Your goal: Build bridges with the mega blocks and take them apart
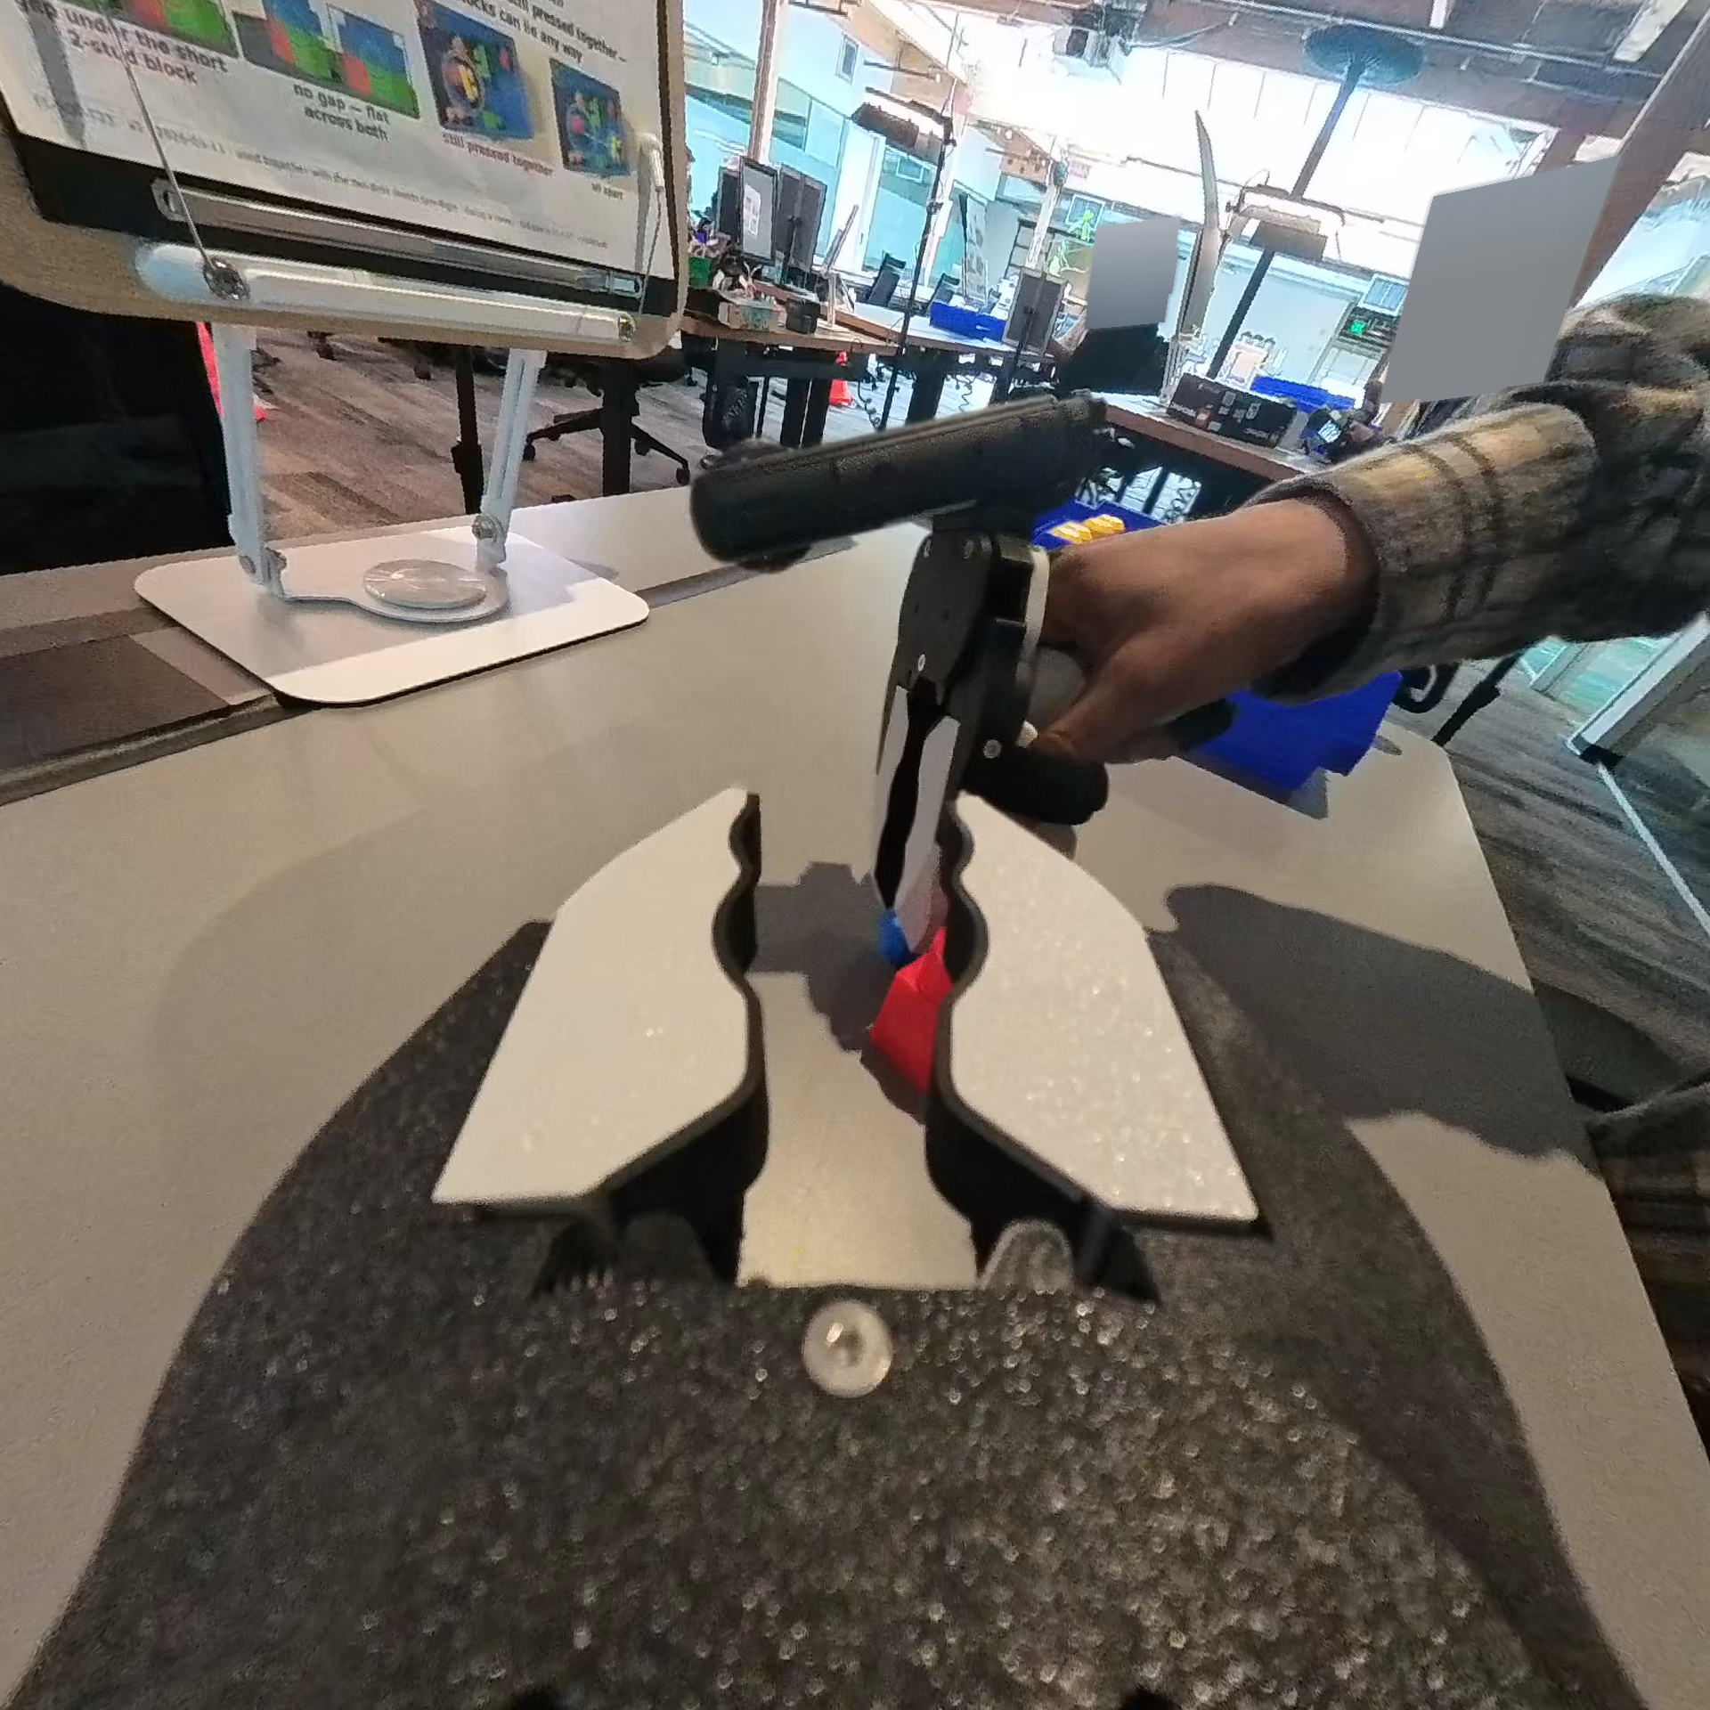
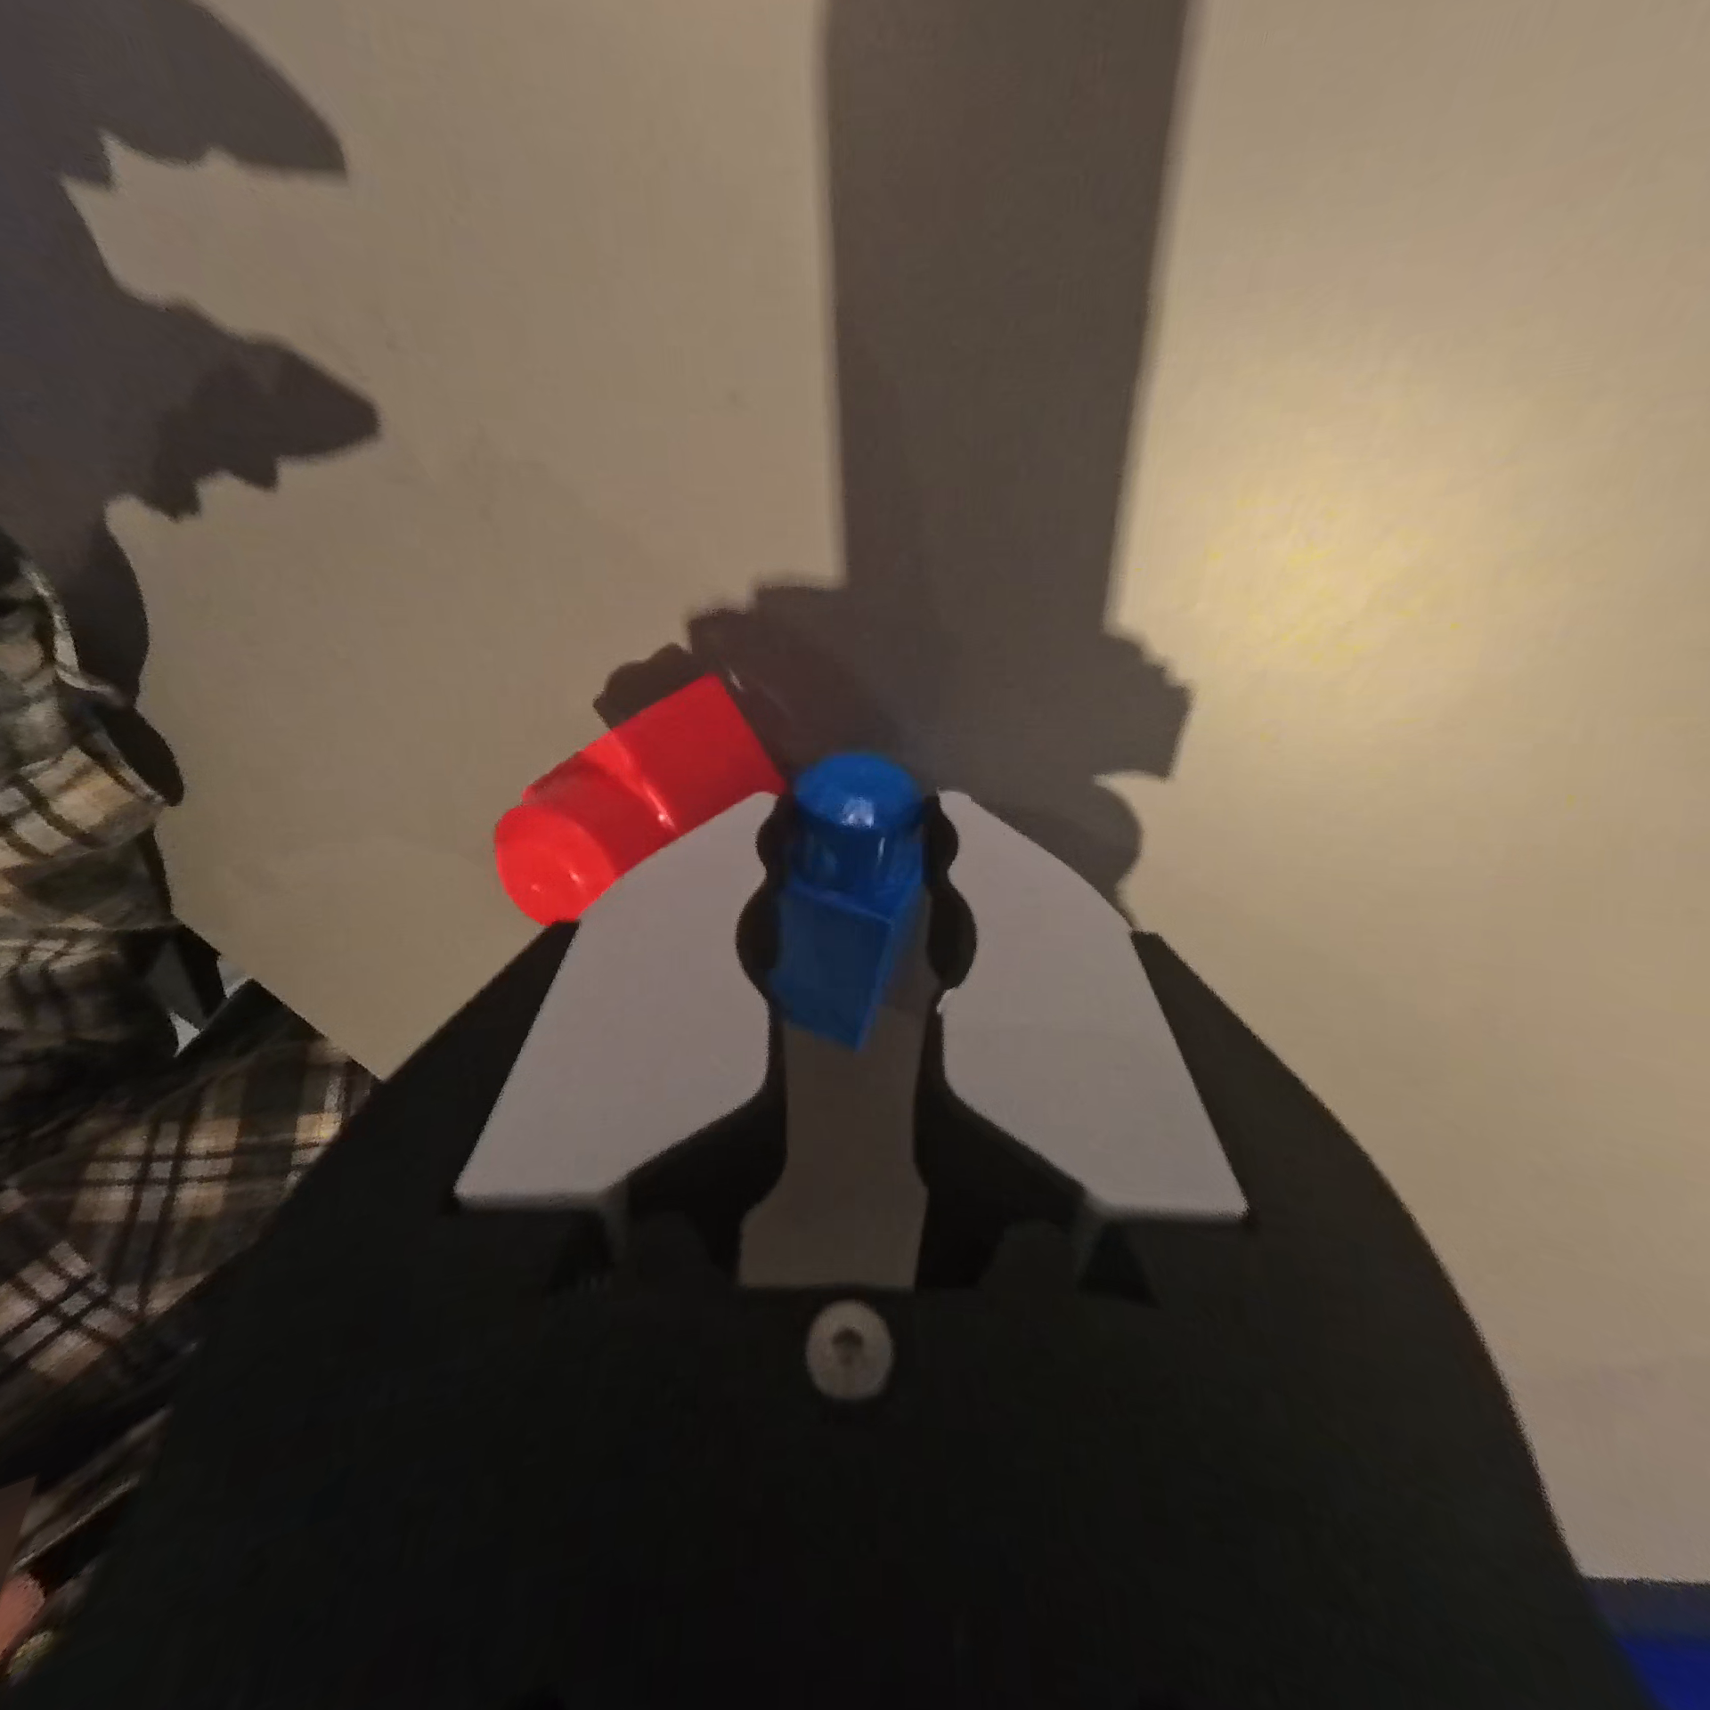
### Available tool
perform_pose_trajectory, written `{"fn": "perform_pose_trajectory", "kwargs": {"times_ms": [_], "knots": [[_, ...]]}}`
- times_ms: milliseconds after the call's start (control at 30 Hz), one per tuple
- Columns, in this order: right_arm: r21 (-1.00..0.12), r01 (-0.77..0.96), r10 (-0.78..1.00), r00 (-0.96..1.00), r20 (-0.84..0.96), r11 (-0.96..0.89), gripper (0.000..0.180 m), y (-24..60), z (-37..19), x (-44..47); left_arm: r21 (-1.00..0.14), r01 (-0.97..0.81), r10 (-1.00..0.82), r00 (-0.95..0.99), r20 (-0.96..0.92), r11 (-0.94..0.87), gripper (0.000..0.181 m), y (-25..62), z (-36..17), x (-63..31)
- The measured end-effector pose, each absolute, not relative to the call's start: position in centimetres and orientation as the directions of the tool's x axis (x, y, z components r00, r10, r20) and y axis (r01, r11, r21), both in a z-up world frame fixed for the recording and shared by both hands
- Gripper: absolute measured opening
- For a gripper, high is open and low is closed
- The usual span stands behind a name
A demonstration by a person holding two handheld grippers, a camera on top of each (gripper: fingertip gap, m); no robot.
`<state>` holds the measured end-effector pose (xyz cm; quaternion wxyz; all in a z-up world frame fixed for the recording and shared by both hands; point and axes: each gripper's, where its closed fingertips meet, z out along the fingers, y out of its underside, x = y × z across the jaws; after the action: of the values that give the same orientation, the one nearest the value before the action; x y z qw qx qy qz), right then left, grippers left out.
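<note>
My right gripper [image 2: 851, 837] is shut on a small blue one-stud block [image 2: 847, 925], stud pointing away from the camera. In the left wrist view this gripper [image 1: 911, 911] points down from the right with the blue block [image 1: 891, 935] at its tips. A red block [image 2: 629, 814] stands on the table just left of the blue one; I cannot tell if they touch. In the left wrist view the red block [image 1: 911, 1009] is partly hidden behind my left gripper's right finger. My left gripper [image 1: 847, 879] is open and empty, low over the table.
A blue bin [image 1: 1295, 731] with yellow blocks [image 1: 1092, 529] stands at the far right of the grey table [image 1: 370, 925]. A screen on a white stand [image 1: 389, 611] stands at the back left. A plaid sleeve [image 2: 92, 1018] is at the left of the right wrist view. My right fingertips sit around 15 cm from my left ones.
</note>
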<state>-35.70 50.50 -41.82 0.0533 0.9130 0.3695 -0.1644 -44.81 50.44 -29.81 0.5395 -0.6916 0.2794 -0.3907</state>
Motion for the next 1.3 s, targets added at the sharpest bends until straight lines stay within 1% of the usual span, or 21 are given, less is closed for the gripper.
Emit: {"fn": "perform_pose_trajectory", "kwargs": {"times_ms": [200, 300, 367, 433, 533, 667, 800, 933, 1000, 1067, 1200, 1300], "knots": [[-0.035, 0.708, 0.68, 0.662, -0.316, -0.705, 0.028, 50.2, -42.2, -35.4, -0.964, 0.03, -0.806, 0.542, 0.237, -0.264, 0.037, 50.5, -30.0, -44.8], [-0.078, 0.741, 0.726, 0.621, -0.296, -0.666, 0.027, 50.3, -42.1, -34.9, -0.963, 0.031, -0.807, 0.54, 0.241, -0.267, 0.037, 50.5, -30.0, -44.8], [-0.147, 0.762, 0.764, 0.575, -0.293, -0.63, 0.027, 50.6, -41.7, -34.7, -0.963, 0.033, -0.809, 0.535, 0.242, -0.266, 0.038, 50.4, -29.9, -44.7], [-0.267, 0.772, 0.809, 0.497, -0.313, -0.578, 0.027, 50.8, -40.7, -35.0, -0.964, 0.033, -0.813, 0.53, 0.241, -0.265, 0.037, 50.3, -29.8, -44.6], [-0.448, 0.738, 0.862, 0.4, -0.31, -0.504, 0.027, 50.9, -39.1, -35.1, -0.964, 0.03, -0.815, 0.528, 0.239, -0.263, 0.037, 50.3, -29.8, -44.5], [-0.624, 0.684, 0.926, 0.291, -0.242, -0.378, 0.027, 50.6, -38.1, -34.8, -0.962, 0.024, -0.813, 0.529, 0.243, -0.272, 0.037, 50.3, -30.2, -44.4], [-0.778, 0.587, 0.974, 0.171, -0.151, -0.224, 0.027, 49.4, -37.2, -35.2, -0.961, 0.017, -0.809, 0.536, 0.241, -0.275, 0.037, 50.5, -30.4, -44.5], [-0.906, 0.419, 0.997, 0.066, -0.038, -0.062, 0.027, 47.7, -35.4, -35.8, -0.961, 0.016, -0.806, 0.541, 0.241, -0.277, 0.037, 50.6, -30.6, -44.6], [-0.931, 0.365, 1.0, 0.02, 0.001, -0.006, 0.027, 46.9, -35.4, -36.0, -0.959, 0.01, -0.805, 0.541, 0.243, -0.282, 0.037, 50.7, -30.8, -44.5], [-0.925, 0.375, 0.998, -0.006, 0.056, 0.054, 0.027, 46.6, -36.2, -36.2, -0.958, 0.001, -0.806, 0.54, 0.242, -0.288, 0.037, 50.7, -31.1, -44.3], [-0.908, 0.414, 0.998, -0.039, 0.054, 0.065, 0.027, 46.3, -37.8, -36.6, -0.958, -0.021, -0.806, 0.546, 0.23, -0.288, 0.037, 50.7, -31.4, -44.2], [-0.901, 0.429, 0.997, -0.053, 0.055, 0.073, 0.027, 46.3, -38.0, -36.5, -0.957, -0.022, -0.806, 0.546, 0.23, -0.288, 0.036, 50.7, -31.5, -44.2]]}}
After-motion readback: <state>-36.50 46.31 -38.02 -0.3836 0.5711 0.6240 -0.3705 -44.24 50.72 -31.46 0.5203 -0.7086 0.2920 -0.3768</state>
